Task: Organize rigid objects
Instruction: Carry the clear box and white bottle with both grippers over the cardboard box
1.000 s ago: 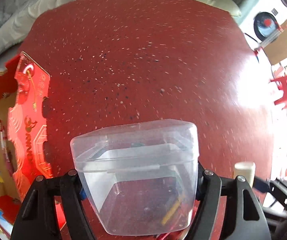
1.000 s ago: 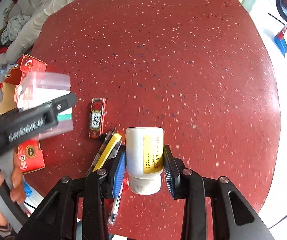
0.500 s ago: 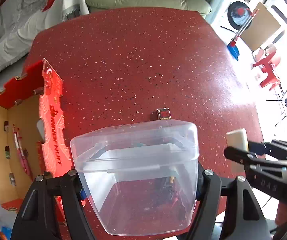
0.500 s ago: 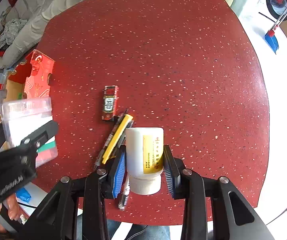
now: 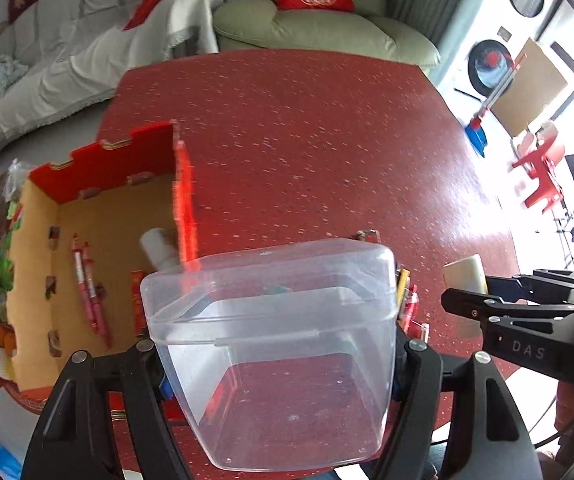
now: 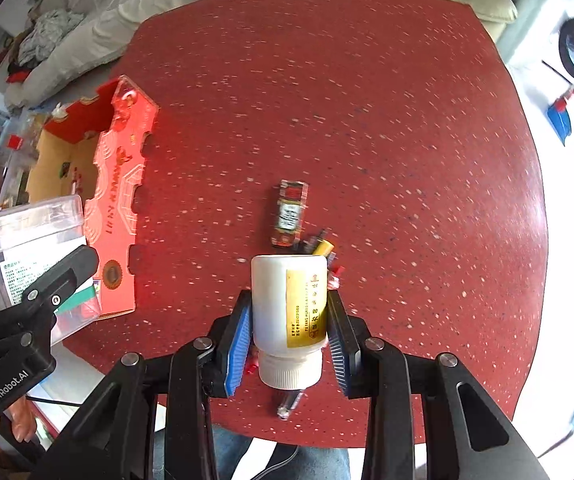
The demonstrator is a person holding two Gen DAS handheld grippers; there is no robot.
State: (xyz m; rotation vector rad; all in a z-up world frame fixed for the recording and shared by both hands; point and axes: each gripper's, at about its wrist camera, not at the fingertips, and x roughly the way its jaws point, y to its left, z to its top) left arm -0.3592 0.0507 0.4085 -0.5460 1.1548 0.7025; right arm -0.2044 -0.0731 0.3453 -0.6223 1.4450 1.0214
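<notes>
A clear plastic box [image 5: 275, 344] is clamped between the two sides of the left gripper [image 5: 279, 364] and is held up just beside the red cardboard box [image 5: 99, 216], which is open at the top. A white bottle [image 6: 289, 312] is squeezed in the right gripper [image 6: 289, 328], above the red tabletop [image 6: 367, 120]. Pens [image 5: 89, 288] and another white bottle [image 5: 157, 248] are seen lying inside the red cardboard box

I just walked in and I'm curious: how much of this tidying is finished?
Partly. The red cardboard box already holds pens and a white bottle. In hand: the left gripper carries a clear plastic container, the right gripper another white pill bottle. Left on the red table: a small red packet and a few pens.
</notes>
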